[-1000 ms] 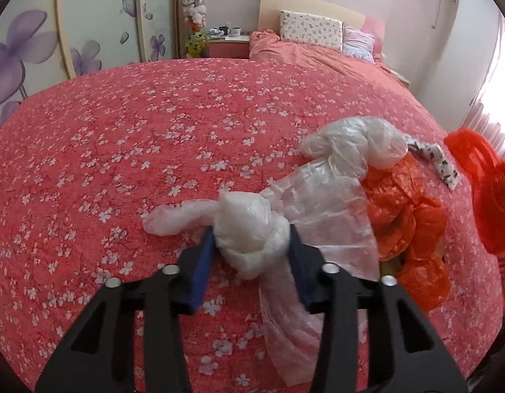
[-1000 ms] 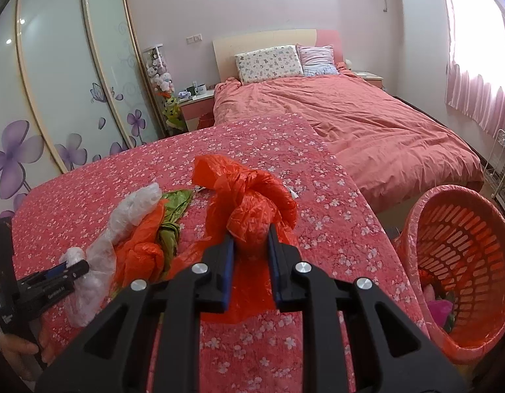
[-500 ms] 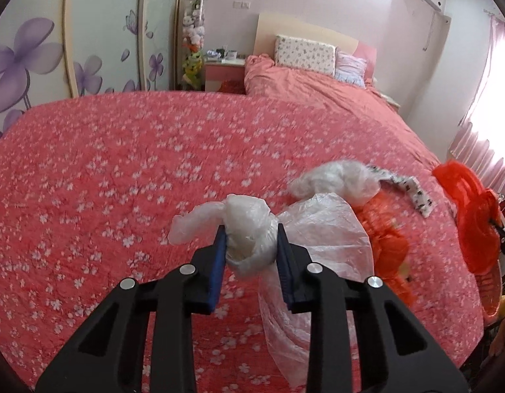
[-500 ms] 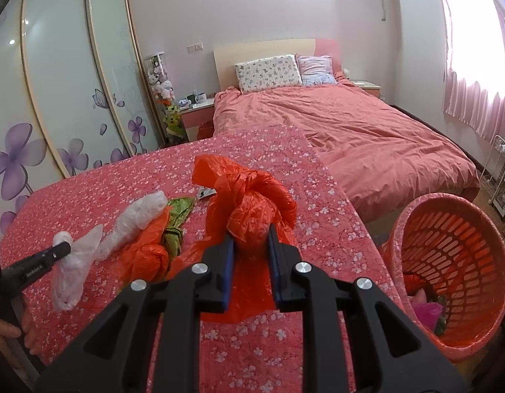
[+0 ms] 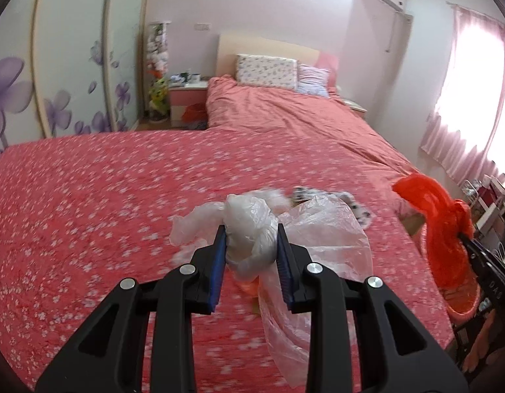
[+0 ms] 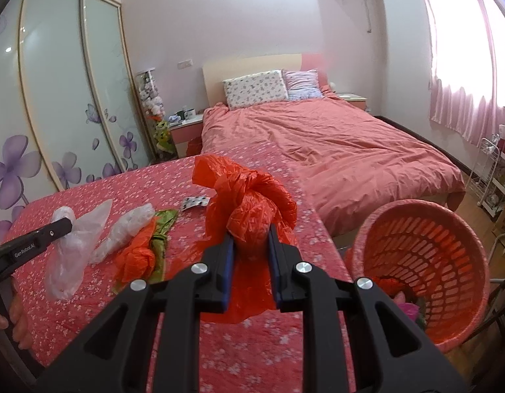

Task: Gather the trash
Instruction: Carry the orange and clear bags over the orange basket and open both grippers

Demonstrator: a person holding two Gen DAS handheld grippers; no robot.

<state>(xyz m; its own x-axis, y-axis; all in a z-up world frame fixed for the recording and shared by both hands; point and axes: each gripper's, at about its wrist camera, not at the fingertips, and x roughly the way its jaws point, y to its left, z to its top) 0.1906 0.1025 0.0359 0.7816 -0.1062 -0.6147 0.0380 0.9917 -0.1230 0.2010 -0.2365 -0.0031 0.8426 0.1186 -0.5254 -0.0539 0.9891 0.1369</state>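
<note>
My left gripper is shut on the knotted top of a clear plastic bag, and the rest of the bag hangs loose to the right above the floral red cloth. In the right wrist view the same clear plastic bag dangles at the far left. My right gripper is shut on a crumpled orange plastic bag, held up over the cloth's right edge. Just right of it an orange slotted basket stands on the floor with some trash inside.
On the cloth lie a second clear bag, an orange bag, a green wrapper and a small patterned wrapper. A pink bed lies beyond. A person's hand holds the left gripper.
The left gripper's jaws squeezed tighter on the clear bag's knot and lifted it off the cloth. The right gripper rose and drifted toward the basket with the orange bag.
</note>
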